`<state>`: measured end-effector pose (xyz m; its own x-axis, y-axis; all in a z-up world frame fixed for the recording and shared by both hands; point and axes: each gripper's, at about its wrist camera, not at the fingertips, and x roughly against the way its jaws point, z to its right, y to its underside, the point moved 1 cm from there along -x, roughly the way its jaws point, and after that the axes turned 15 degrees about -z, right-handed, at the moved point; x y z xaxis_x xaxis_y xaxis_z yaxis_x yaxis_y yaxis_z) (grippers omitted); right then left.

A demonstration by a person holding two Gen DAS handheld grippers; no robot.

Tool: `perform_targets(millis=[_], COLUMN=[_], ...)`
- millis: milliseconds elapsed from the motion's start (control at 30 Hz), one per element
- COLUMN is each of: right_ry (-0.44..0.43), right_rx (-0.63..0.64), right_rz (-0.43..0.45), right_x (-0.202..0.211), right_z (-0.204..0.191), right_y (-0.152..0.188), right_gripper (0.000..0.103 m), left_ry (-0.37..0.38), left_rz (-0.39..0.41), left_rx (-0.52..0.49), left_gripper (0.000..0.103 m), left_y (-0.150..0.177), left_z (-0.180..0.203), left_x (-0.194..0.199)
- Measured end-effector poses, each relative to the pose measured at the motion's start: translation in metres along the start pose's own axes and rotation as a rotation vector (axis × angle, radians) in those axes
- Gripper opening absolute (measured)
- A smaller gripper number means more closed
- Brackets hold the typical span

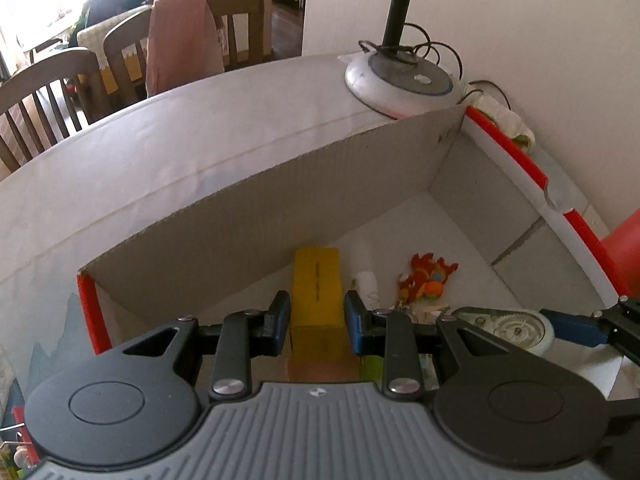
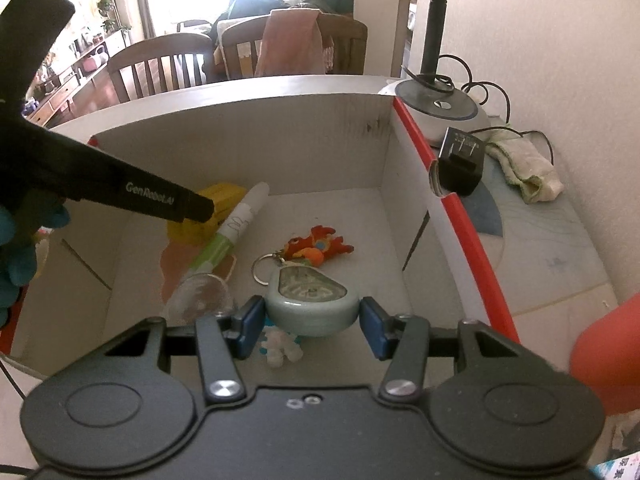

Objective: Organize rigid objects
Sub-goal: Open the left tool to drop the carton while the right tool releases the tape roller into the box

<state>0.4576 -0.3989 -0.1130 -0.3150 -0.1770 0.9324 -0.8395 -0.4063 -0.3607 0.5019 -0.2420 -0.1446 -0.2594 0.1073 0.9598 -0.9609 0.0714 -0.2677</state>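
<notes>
In the left wrist view the left gripper (image 1: 316, 320) reaches down into an open cardboard box (image 1: 280, 184), and its blue fingers (image 1: 276, 318) are clamped on the sides of a yellow block (image 1: 317, 292). The block's long axis runs straight ahead from the fingers, its far end pointing at the box's far wall and its near end passing between the pads. Just right of the right finger lies a white pen (image 1: 367, 285), only partly seen, and further right a red and orange toy keychain (image 1: 426, 278) flat on the box floor. In the right wrist view the yellow block (image 2: 218, 200) sits at the left of the box under the other gripper's black finger, and the white and green pen (image 2: 236, 226) lies just beside it, its long axis slanting from near-left to far-right, white end pointing toward the far wall. The right gripper (image 2: 312, 320) has its blue fingers (image 2: 250, 322) on either side of a pale green tape dispenser (image 2: 312, 308), lying flat; they appear to touch its sides, though whether they press I cannot tell. The box stands on a table (image 2: 560, 240).
</notes>
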Motion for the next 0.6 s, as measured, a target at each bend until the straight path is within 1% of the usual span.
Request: perform_targets(millis=[100, 233, 333, 600], right_ry=[-0.004, -0.010, -0.015, -0.024], right_rx=[0.002, 0.001, -0.006, -0.008], right_rz=[0.005, 0.012, 0.018, 0.049], right_x=[0.004, 0.012, 0.017, 0.041], right_z=[0.000, -0.003, -0.004, -0.019], right_y=[0.000, 0.002, 0.004, 0.015], right_gripper=[0.053, 0.053, 0.053, 0.055], left_ry=[0.003, 0.004, 0.008, 0.051], left_rz=[-0.014, -0.011, 0.003, 0.054], left_rx=[0.002, -0.006, -0.018, -0.033], left_gripper=[0.029, 0.029, 0.029, 0.029], left_y=[0.003, 0.008, 0.013, 0.037], left_z=[-0.002, 0.000, 0.000, -0.004], left_x=[0.002, 0.008, 0.016, 0.047])
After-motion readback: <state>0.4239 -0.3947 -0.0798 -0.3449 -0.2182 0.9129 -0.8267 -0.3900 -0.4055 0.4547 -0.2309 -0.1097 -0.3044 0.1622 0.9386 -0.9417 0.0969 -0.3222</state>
